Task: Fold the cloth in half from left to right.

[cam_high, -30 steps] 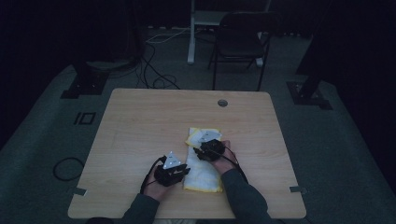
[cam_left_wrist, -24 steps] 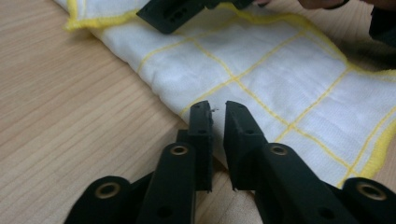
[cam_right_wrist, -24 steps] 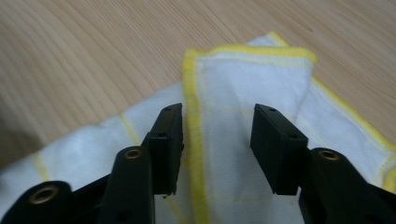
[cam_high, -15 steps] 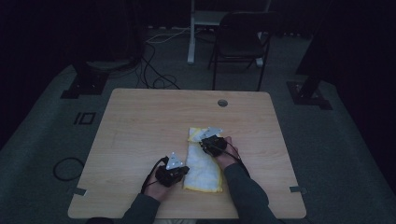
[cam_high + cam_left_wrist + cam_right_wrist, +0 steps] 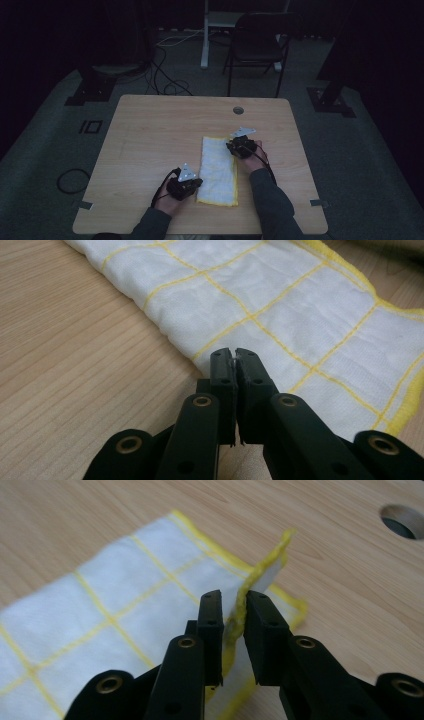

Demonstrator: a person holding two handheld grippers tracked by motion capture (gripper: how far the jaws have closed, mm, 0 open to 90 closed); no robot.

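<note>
Evidently the work in hand is folding the white cloth with yellow grid lines [image 5: 218, 170], which lies as a long folded strip on the wooden table [image 5: 150, 135], just right of the table's middle and running from about 12 o'clock to 6 o'clock in the high view. Starting at the left, the left gripper [image 5: 186, 187] sits at the strip's near left edge, at about 7 o'clock from the cloth's centre; its own view shows its jaws pressed together on the folded edge, a sliver of fabric pinched at the tips, the hand low with the forearm coming in from the bottom edge. At the right, the right gripper [image 5: 243, 146] stands at the far right corner, about 1 o'clock from the centre; its jaws have just been opening a little and stand slightly apart, with the raised yellow hem [image 5: 260, 572] upright between them, so I cannot tell whether the pads truly press it. I judge the next move calls for a firm hold on that corner first, then carrying both edges across together so the layers stay aligned.
</note>
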